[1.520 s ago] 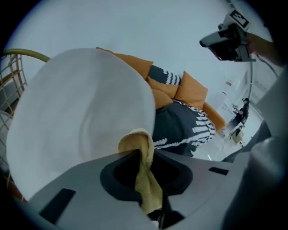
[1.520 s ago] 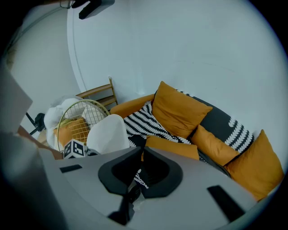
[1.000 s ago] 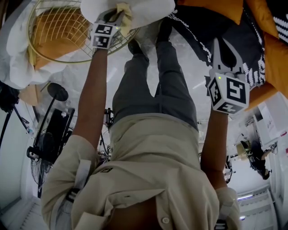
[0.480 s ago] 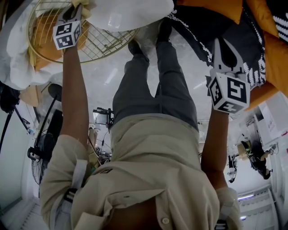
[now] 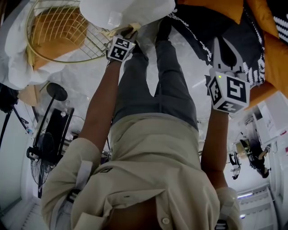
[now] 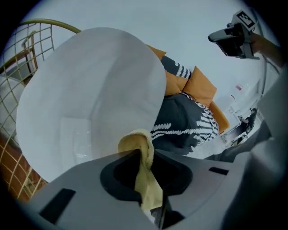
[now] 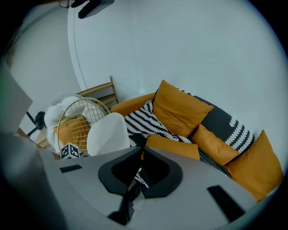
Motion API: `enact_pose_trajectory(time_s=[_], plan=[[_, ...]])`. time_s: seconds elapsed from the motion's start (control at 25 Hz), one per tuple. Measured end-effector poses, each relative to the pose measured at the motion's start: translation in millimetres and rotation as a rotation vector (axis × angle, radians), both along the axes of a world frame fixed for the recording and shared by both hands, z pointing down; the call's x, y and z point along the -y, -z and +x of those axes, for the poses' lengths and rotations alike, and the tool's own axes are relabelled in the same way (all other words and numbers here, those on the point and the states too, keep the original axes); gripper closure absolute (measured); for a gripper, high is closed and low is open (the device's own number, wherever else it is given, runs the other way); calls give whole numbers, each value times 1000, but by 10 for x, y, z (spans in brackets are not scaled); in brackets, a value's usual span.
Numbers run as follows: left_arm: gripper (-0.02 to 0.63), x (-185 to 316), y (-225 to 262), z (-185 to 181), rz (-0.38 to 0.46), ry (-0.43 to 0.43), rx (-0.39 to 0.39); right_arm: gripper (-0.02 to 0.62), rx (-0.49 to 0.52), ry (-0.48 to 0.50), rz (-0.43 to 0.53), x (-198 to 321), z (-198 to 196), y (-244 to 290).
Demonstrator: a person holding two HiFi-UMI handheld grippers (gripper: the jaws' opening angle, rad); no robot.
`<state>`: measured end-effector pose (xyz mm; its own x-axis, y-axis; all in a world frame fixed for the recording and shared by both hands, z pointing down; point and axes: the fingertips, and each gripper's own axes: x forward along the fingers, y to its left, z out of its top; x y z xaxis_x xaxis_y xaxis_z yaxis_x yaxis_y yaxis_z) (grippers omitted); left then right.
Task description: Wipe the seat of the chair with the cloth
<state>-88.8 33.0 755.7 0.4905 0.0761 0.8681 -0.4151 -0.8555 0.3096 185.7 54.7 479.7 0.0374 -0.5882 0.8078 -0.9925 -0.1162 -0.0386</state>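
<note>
Your left gripper [image 6: 143, 152] has its jaws pressed together on the yellow cloth [image 6: 146, 179]. A folded bunch of the cloth sticks out past the tips and the rest hangs back between the jaws. In the left gripper view, that bunch lies against the lower edge of the round white seat [image 6: 94, 99], which fills the middle and left of the frame. The chair's gold wire back [image 6: 18, 67] curves along the far left behind the seat.

In the head view, your left gripper [image 5: 123, 35] is at top centre. The cloth [image 5: 131, 28] shows just under the seat [image 5: 130, 11], with the wire back [image 5: 58, 33] at upper left. Your right gripper [image 5: 223, 54] hangs well apart at the right of the frame, over the dark patterned throw [image 5: 193, 27].

In the right gripper view, your right gripper [image 7: 141, 152] has its jaws closed with nothing between them. Beyond them, a sofa holds orange cushions [image 7: 180, 110] and the black-and-white striped throw [image 7: 144, 119]. The chair seat [image 7: 108, 132] sits at the left of the frame.
</note>
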Motion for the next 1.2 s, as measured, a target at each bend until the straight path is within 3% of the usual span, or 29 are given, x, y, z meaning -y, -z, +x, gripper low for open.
enact_pose_trajectory(time_s=[0.16,0.28,0.44,0.64,0.8,0.92,1.2], plan=[[529,15,29,75,-1,-7,-14,568,3,-1,-4,-9,-12,-17],[529,335,153,84,63,-23,-37,568,7,-2,-4,-4,-22,-27],[529,1284,577,-16,214,95,-72,568,11,-6,3,27,-11,-20],[529,2599,1257,-247,474,202,-99,568,8,-20,4,-10,75,7],[529,2970,1721,-173,586,206,-123,568,9,-38,4,-51,145,6],[529,2799,1626,-17,565,156,-110,568,10,-45,4,-57,174,-3],[529,1740,868,487,330,119,-118,568,12,-48,-4,-55,181,-61]])
